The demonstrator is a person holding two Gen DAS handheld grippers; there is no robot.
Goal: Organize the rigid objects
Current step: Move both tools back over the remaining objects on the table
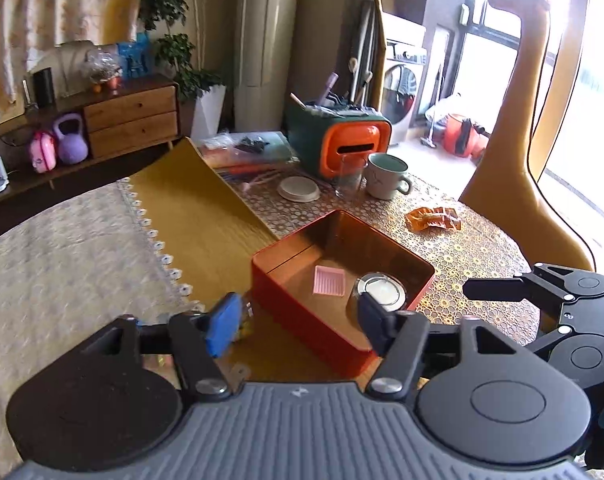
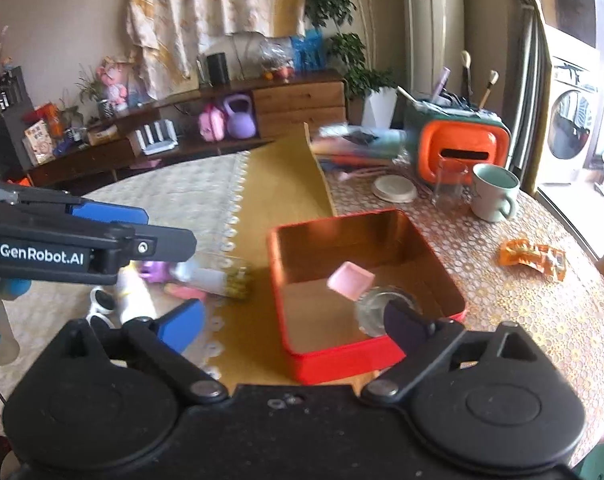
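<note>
An open red tin box (image 1: 302, 320) (image 2: 334, 354) stands on the yellow runner. Inside it lie a pink square piece (image 1: 329, 280) (image 2: 350, 280), which looks tilted in the right wrist view, and a round glass piece (image 1: 382, 290) (image 2: 376, 308). My left gripper (image 1: 298, 328) hovers open over the box's near left corner, nothing between its pads. My right gripper (image 2: 294, 328) is open and empty above the box's near edge. Each gripper shows in the other's view: the left gripper (image 2: 154, 230) and the right gripper (image 1: 502, 316). Left of the box lie a white bottle (image 2: 132, 296), a tube (image 2: 218, 280) and a purple item (image 2: 156, 270).
Behind the box stand a mug (image 1: 386, 176) (image 2: 494, 192), a clear glass (image 1: 348, 176), a white lid (image 1: 299, 189) and an orange and green container (image 1: 342, 136). Orange wrappers (image 1: 434, 219) (image 2: 536, 260) lie to the right. A lace cloth (image 1: 62, 260) covers the table's left part.
</note>
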